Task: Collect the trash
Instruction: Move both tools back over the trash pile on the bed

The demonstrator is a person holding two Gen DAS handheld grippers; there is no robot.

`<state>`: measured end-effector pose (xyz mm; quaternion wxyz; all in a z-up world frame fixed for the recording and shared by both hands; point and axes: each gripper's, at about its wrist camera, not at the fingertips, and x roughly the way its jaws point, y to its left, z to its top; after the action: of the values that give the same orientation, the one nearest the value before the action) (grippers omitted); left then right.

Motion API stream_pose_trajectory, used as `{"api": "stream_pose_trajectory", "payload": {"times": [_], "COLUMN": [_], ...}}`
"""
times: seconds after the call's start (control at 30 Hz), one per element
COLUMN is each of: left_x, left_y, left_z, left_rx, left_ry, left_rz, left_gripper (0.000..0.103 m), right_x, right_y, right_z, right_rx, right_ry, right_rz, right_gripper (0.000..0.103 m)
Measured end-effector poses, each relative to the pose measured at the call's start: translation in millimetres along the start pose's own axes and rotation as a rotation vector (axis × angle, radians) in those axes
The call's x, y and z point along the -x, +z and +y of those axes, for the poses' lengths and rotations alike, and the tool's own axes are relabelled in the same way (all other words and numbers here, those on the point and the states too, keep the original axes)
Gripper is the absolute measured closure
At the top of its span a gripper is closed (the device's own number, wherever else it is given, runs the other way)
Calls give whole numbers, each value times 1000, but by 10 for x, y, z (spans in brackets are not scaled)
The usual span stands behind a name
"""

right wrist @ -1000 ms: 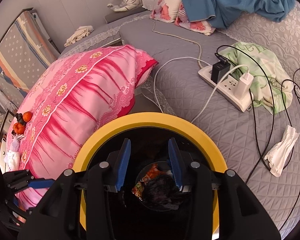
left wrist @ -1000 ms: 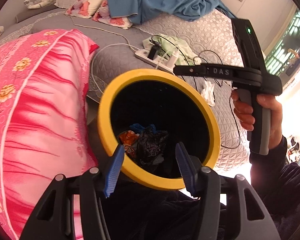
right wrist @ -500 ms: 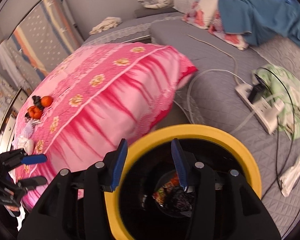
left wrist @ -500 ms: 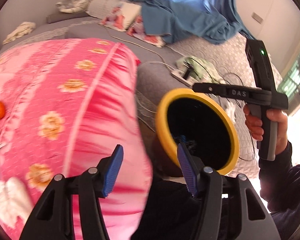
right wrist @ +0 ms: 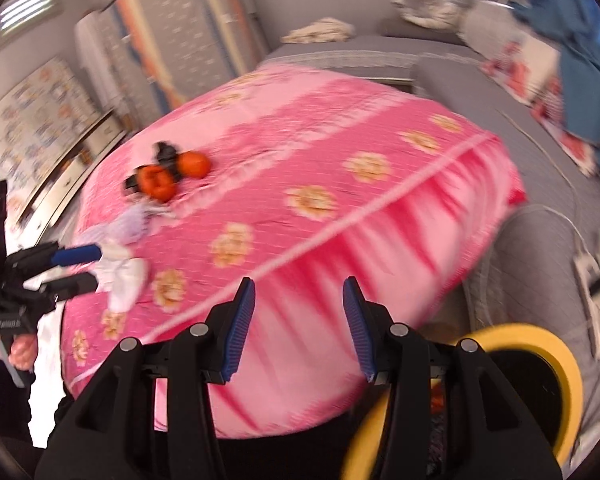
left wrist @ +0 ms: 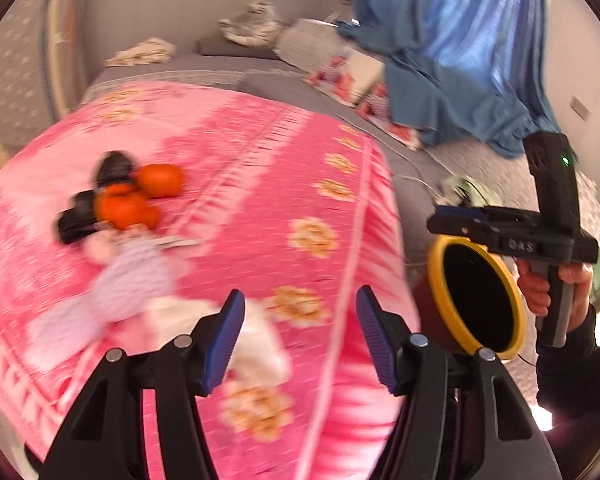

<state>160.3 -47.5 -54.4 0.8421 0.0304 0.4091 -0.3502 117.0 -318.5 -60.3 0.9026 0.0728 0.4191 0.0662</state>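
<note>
Left wrist view had swung off the yellow-rimmed bin (left wrist: 476, 296), which a second earlier filled the middle of the picture and now sat low at the right, beside the pink quilt (left wrist: 260, 208). My left gripper (left wrist: 300, 336) angled down over the quilt, its jaws having just been opening, half spread with nothing between them. My right gripper (right wrist: 299, 324) also tilted down over the quilt's edge, moderately parted and empty, its jaws having widened until half a second before; the bin had slid from under it to the lower right. My right hand (left wrist: 556, 292) gripped its handle above the bin. On the quilt lay the trash: blurred white tissue (right wrist: 124, 276), pale wrappers, two orange fruits (left wrist: 140, 196) and something black, all just ahead of my left gripper.
</note>
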Motion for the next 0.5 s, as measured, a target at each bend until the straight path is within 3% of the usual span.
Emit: {"api": "stream_pose_trajectory", "payload": {"times": [0.27,0.5], "left_x": [370,480], "left_y": [-214,-372], "left_z": [619,1013], "left_rx": [106,149], "left_ry": [101,172], "left_rz": [-58,-79], "left_gripper": [40,35], "right_x": [-370,-590], "right_y": [82,57], "right_z": [704,1074], "right_rx": [139,219], "right_ry": [134,177], "right_rz": [49,82], "right_gripper": [60,53]}}
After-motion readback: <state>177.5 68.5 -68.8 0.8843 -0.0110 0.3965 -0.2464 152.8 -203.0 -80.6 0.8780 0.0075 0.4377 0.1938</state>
